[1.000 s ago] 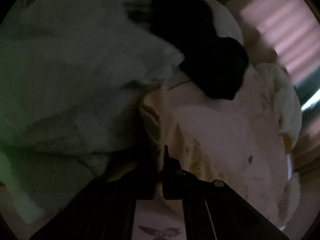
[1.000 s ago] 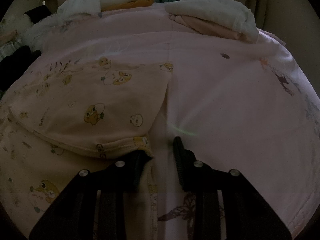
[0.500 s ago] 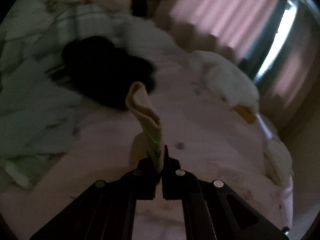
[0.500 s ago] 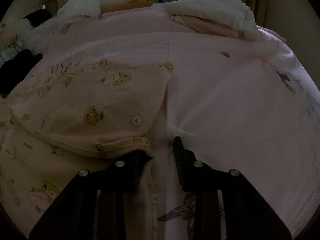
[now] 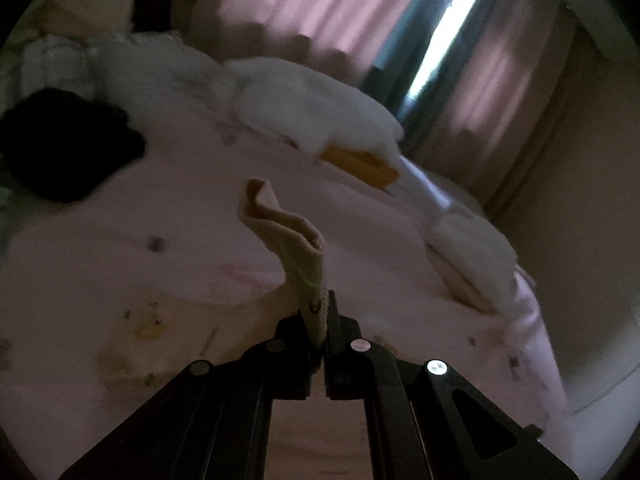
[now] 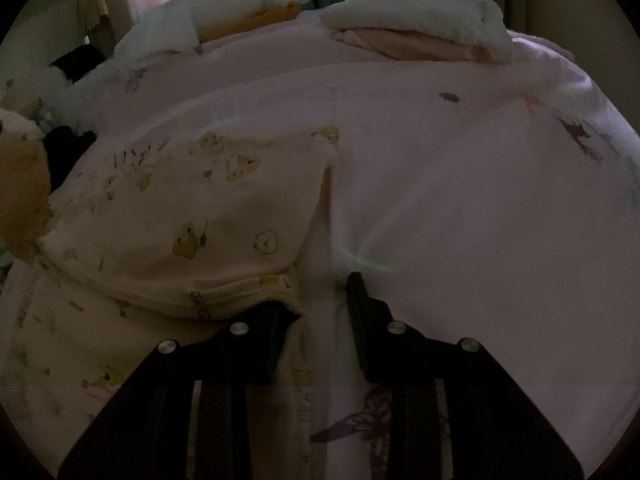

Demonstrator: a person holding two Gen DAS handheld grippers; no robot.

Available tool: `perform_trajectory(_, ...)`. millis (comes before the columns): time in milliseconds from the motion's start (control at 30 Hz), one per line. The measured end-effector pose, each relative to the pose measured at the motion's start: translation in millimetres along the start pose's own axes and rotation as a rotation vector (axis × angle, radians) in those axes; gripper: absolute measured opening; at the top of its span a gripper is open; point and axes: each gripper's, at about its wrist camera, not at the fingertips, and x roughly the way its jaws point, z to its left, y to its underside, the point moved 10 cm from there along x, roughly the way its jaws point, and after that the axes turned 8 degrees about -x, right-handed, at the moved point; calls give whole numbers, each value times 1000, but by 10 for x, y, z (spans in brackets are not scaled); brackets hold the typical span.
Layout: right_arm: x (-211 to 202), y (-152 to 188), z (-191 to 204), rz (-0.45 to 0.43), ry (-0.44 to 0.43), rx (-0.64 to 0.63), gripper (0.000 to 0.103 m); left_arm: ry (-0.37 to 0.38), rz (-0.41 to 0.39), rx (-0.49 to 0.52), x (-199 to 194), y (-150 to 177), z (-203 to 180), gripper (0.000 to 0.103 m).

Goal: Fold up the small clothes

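**Cuff lifted over the bed**

Spread across pale pink printed bedsheet [image 6: 460,200]: cream cartoon-print baby garment [image 6: 180,216], toward left edge. Left gripper [image 5: 318,312] clamped on its ribbed cream cuff [image 5: 288,232], raised. Right gripper [image 6: 320,300] narrowly parted, gripping nothing, beside garment's hem.

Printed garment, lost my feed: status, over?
Left gripper shut on ribbed cuff, lifted. Right gripper open, garment edge between its jaws. Nothing blocking.
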Motion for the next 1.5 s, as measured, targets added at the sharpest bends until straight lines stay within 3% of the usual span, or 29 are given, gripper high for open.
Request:
perform_trajectory(133,-1,-2,11,-5,-13,13,30,25,-3,8,248,281,-346,2)
perform_trajectory(333,-15,11,-28,-20,-60,61,31,100,109,-26,741,908,-751,2)
perform_trajectory(433,-15,12,-25,-23,-72,72,31,118,241,-20,1024,1269,-891,2)
perform_trajectory(500,-17,9,-14,-23,-71,71,31,80,354,-20,1151,1487,-895,5)
perform_trajectory(533,-17,9,-5,-23,-71,72,31,107,400,-24,1169,1554,-918,6)
perform_trajectory(667,-9,4,-28,-25,-84,82,31,244,456,-11,960,1511,-1038,42)
perform_trajectory(733,-17,9,-55,-30,-105,104,31,284,416,20,771,1412,-1062,46)
perform_trajectory(800,-19,8,-65,-35,-122,121,31,252,358,59,612,1322,-1015,46)
perform_trajectory(933,-26,12,-54,-39,-141,140,31,207,362,66,493,1272,-829,46)
perform_trajectory(1033,-27,8,-27,-35,-127,128,31,57,336,106,413,1250,-477,46)
perform_trajectory(1133,-32,5,-38,-36,-132,133,31,-45,318,141,283,1280,-123,47)
perform_trajectory(1367,-32,7,-83,-33,-149,146,31,-266,351,76,-149,1417,935,46)
perform_trajectory(1500,-43,24,-66,-15,-110,107,31,-233,325,-21,-439,1430,1218,46)
